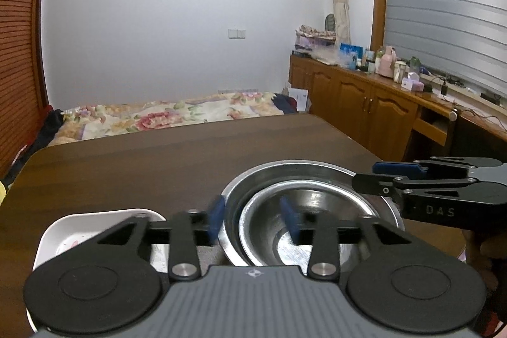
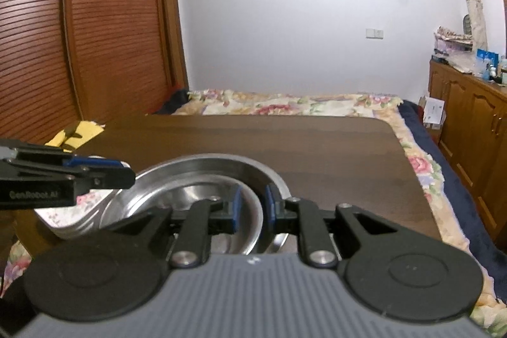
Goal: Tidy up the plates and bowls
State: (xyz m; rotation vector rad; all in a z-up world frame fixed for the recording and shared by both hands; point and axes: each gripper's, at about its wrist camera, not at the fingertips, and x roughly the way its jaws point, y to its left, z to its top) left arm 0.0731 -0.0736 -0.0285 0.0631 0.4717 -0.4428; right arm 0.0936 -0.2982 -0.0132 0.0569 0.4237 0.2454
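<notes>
Two steel bowls nested on dark wooden table (image 1: pixel 158 154): small bowl (image 1: pixel 304 211) inside large bowl (image 1: pixel 304 170). Left gripper (image 1: pixel 253 219) spread, straddling near-left rims, pads clear. Right gripper (image 2: pixel 252 205) spread, straddling small bowl's right rim, not pressing. White floral plate (image 1: pixel 73 238) left of bowls.

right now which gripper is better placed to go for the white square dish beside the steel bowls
Left. The left gripper sits right beside the white square floral dish, with jaws apart over the nested steel bowls' left rim. The right gripper straddles their right rim, farther away.
</notes>
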